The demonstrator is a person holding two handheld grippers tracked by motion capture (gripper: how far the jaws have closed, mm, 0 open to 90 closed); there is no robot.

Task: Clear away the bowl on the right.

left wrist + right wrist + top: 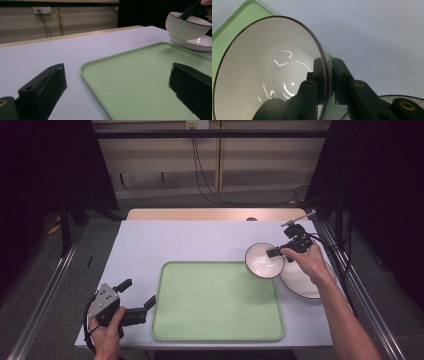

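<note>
A white bowl with a dark rim hangs tilted just above the far right corner of the green tray. My right gripper is shut on its rim. In the right gripper view one jaw sits inside the bowl and the other outside, at the right gripper. A white plate lies on the table under and right of the bowl. My left gripper rests open by the tray's left edge, with nothing between its jaws. From the left gripper I see the tray, the raised bowl and the plate.
The table has a pale blue-grey top with a wooden strip along its far edge. Metal rails run along both sides. Cables hang from a wall socket behind the table.
</note>
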